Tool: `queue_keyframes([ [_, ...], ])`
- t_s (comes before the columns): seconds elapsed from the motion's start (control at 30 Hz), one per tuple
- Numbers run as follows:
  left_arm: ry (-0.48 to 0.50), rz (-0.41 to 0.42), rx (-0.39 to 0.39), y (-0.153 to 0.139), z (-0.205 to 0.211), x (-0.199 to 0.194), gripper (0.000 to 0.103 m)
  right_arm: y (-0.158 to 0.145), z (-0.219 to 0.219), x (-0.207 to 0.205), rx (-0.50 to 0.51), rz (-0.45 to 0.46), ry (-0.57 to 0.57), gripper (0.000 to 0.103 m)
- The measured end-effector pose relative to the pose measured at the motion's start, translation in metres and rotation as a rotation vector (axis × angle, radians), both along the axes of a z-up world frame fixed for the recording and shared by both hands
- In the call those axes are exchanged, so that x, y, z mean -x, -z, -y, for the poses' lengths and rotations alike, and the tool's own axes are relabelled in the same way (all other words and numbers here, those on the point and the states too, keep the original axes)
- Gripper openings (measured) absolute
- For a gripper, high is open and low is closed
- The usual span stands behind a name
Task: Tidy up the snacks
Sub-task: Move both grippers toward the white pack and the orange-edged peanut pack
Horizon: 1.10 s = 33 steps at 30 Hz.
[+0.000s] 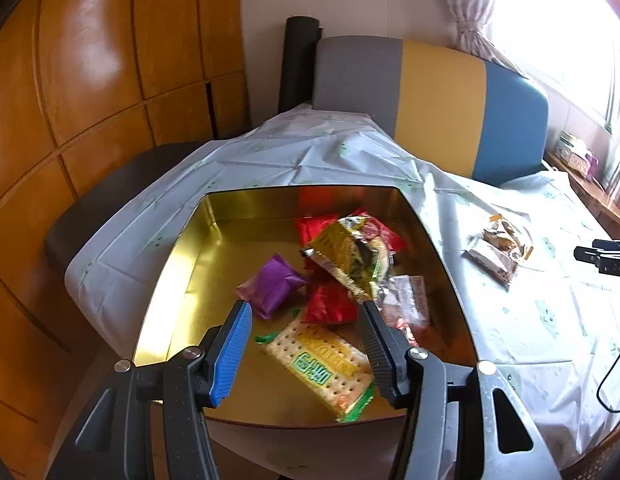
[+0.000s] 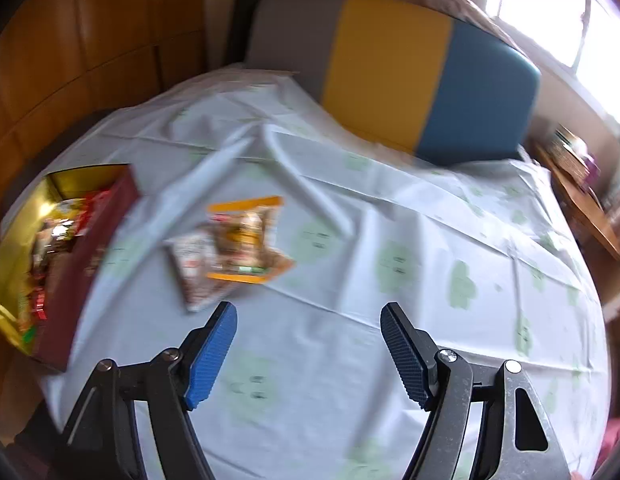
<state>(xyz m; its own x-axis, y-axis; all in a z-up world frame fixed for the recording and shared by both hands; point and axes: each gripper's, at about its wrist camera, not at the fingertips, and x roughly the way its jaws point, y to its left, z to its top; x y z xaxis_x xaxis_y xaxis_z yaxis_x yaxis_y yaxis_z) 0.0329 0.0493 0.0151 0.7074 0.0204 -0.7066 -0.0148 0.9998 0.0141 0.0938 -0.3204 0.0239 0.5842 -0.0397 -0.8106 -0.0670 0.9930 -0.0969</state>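
A gold-lined tin (image 1: 302,189) stands on the pale tablecloth; its dark red outer wall (image 2: 82,272) shows at the left of the right wrist view. Inside lie a purple packet (image 1: 272,286), red packets (image 1: 329,306), a yellow-green packet (image 1: 341,254) tilted on top of them, a clear wrapper (image 1: 405,300) and a cracker pack (image 1: 321,364). My left gripper (image 1: 306,312) hangs open over the tin, nothing pressed between its pads. To the tin's right, an orange-edged packet (image 2: 248,240) overlaps a white-brown packet (image 2: 194,268) on the cloth. My right gripper (image 2: 310,312) is open just short of them.
A chair with a grey, yellow and blue back (image 1: 429,96) stands behind the table. Wooden cabinet doors (image 1: 90,80) fill the left. A black cable (image 1: 613,360) lies on the cloth at the right, with a wooden ledge (image 2: 581,208) and a bright window beyond.
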Motion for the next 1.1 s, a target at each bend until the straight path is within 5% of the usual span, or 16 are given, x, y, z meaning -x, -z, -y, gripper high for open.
queue_keyframes([
  [0.27, 0.095, -0.004, -0.037, -0.007, 0.037, -0.008, 0.056, 0.027, 0.057, -0.002, -0.082, -0.054, 0.188, 0.075],
  [0.6, 0.282, -0.053, 0.004, -0.017, 0.103, -0.032, 0.056, 0.018, 0.057, -0.004, -0.101, -0.029, 0.198, 0.08],
  [0.87, 0.38, -0.221, 0.151, -0.004, 0.162, -0.074, 0.056, 0.008, 0.061, -0.001, -0.136, -0.001, 0.206, 0.08],
  [1.1, 0.286, -0.407, 0.266, 0.038, 0.192, -0.126, 0.056, -0.001, 0.059, 0.0, -0.154, 0.027, 0.193, 0.08],
])
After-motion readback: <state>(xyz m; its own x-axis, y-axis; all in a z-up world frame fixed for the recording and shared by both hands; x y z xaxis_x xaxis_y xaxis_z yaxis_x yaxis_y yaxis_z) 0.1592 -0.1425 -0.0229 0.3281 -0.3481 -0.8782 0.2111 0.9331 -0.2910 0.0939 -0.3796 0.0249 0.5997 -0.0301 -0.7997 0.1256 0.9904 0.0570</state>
